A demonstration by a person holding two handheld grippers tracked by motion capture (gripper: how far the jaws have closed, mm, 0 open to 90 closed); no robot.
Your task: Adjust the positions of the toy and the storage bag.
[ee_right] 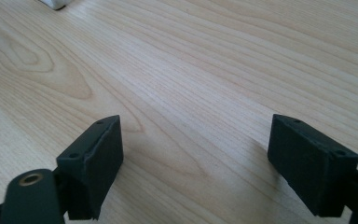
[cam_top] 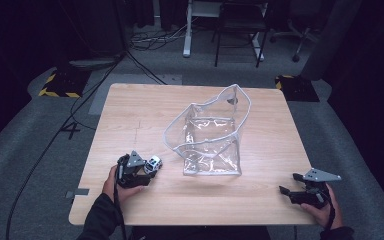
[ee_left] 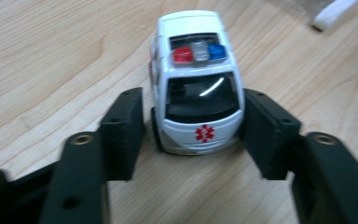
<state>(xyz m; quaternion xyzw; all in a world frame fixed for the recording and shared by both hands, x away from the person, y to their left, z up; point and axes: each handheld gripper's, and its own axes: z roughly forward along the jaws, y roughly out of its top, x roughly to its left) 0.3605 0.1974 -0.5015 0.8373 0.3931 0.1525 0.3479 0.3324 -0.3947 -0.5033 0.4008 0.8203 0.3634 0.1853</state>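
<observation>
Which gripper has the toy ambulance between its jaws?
The left gripper: the toy ambulance sits between its jaws. The right gripper has only bare table between them.

A red star-shaped medical sign stands on the white toy ambulance's [ee_left: 196,84] hood; no lettering is readable.

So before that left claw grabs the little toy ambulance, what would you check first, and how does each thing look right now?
1. Toy ambulance sits between the jaws of the left gripper: ok.
2. Pads pressing on its sides: not ok; a slim gap shows on the left side, and the right pad looks close or just touching.
3. Ambulance upright on its wheels on the table: ok.
4. Clear plastic bag stands with its mouth open: ok.
5. Path from ambulance to bag free of other things: ok, seen from the high view.
6. Right gripper out of the way, open and empty at the table's near right edge: ok.
</observation>
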